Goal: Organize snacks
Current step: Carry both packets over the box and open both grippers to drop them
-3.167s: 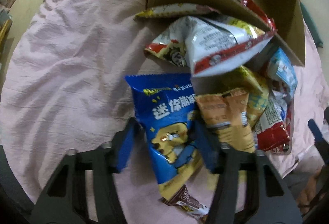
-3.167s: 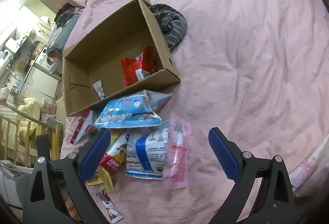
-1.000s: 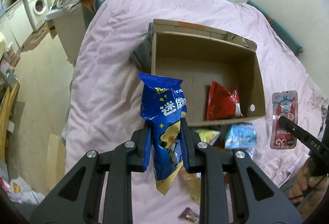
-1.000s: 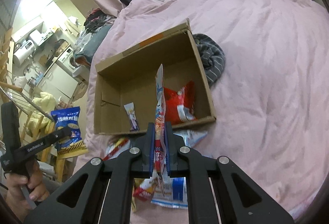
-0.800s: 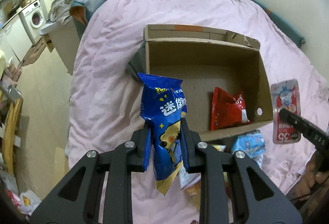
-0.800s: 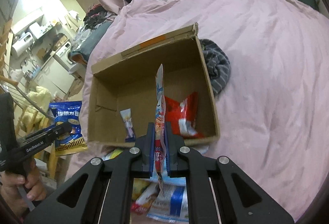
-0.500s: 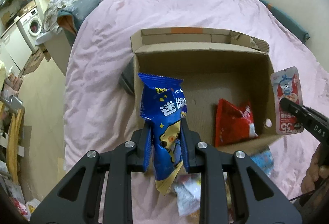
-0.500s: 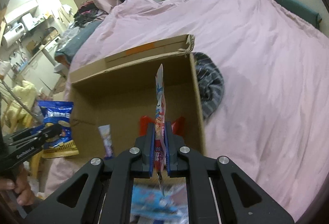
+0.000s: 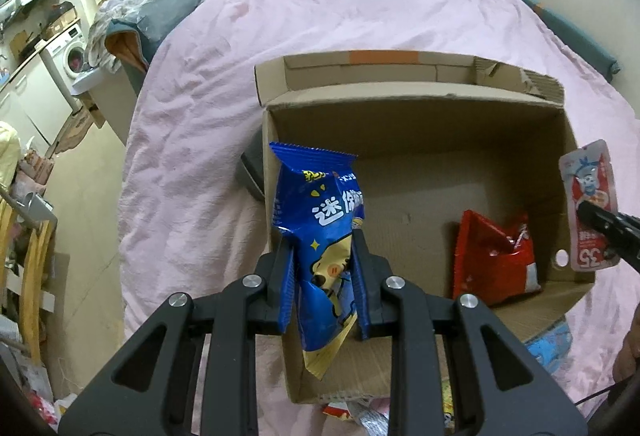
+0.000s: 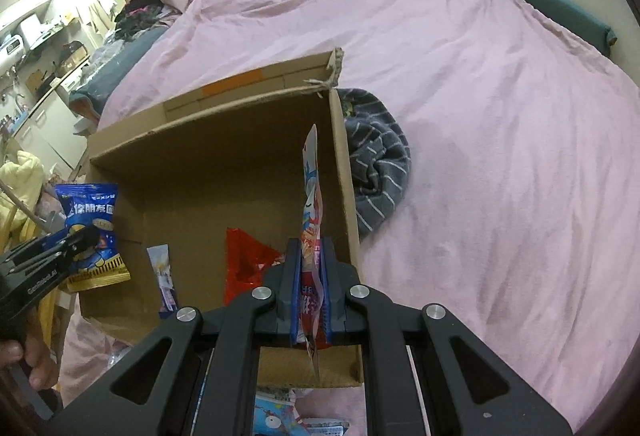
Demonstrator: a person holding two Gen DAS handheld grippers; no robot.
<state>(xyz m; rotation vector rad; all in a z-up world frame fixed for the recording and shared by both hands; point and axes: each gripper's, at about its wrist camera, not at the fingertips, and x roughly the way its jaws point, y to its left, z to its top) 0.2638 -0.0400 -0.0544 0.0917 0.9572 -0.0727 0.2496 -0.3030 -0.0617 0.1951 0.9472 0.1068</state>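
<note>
While both my hands are up over the bed, here is how things stand:

Left tongs: my left gripper (image 9: 323,278) is clamped on the blue snack bag (image 9: 320,236), which stands upright between the pads over the left part of the box.

Right tongs: my right gripper (image 10: 311,292) is pinched tight on the thin pink pouch (image 10: 311,220), held edge-on above the box's right side.

Box: the cardboard box (image 9: 420,116) sits open on the pink bedspread (image 9: 200,116).

Inside the box: a red snack bag (image 9: 494,260) lies near the right wall; a small slim sachet (image 10: 163,272) lies toward the left.

Beside the box: a grey striped cloth (image 10: 376,156) is bunched against its right wall.

Loose snacks: a few packets (image 10: 280,416) lie on the bedspread just in front of the box.
</note>
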